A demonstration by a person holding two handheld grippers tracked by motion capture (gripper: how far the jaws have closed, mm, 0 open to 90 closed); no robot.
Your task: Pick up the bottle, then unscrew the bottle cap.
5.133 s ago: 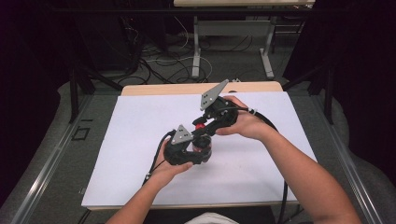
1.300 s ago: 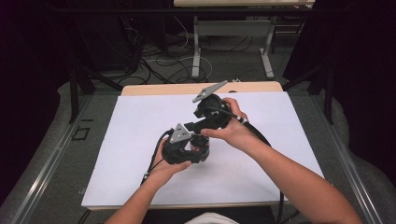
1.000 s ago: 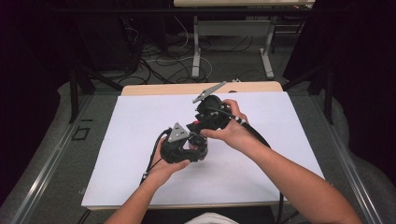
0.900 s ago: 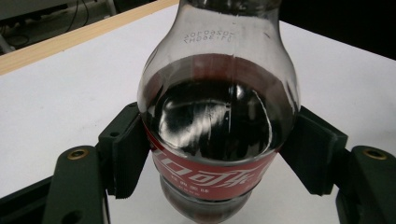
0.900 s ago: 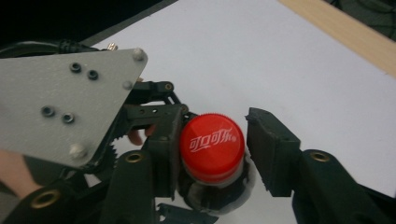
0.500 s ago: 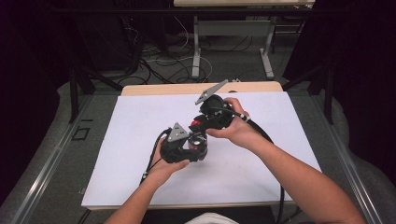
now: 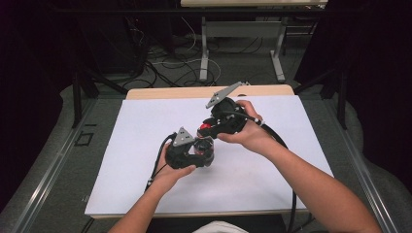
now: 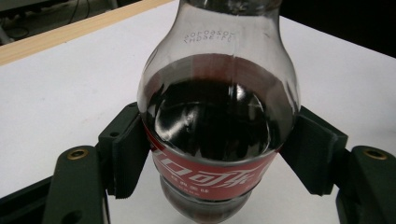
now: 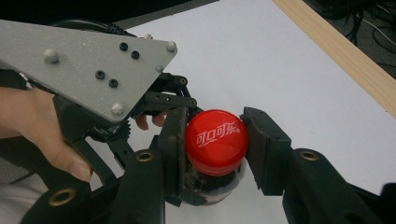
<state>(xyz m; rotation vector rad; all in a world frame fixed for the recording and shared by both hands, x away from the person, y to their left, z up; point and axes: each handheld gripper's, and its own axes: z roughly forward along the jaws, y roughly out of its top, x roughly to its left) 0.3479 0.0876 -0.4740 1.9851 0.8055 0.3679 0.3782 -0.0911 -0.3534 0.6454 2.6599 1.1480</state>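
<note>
White sheeting covers the table (image 7: 145, 145); cables litter the dark floor (image 7: 160, 63) beyond. Mid-table, the left gripper (image 8: 210, 154) clamps the cola bottle (image 8: 217, 116), while the right gripper (image 9: 212, 149) squeezes its red cap (image 9: 215, 140).

White table (image 7: 121, 141), floor cables (image 7: 167, 65) beyond

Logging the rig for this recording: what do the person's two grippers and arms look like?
Both are black handheld units with ribbed jaw pads and brass-coloured pivot rivets. The left gripper and the right gripper each carry a grey three-cornered plate studded with small screws, and each trails a black cable. The forearms are bare, with no sleeves visible.
</note>
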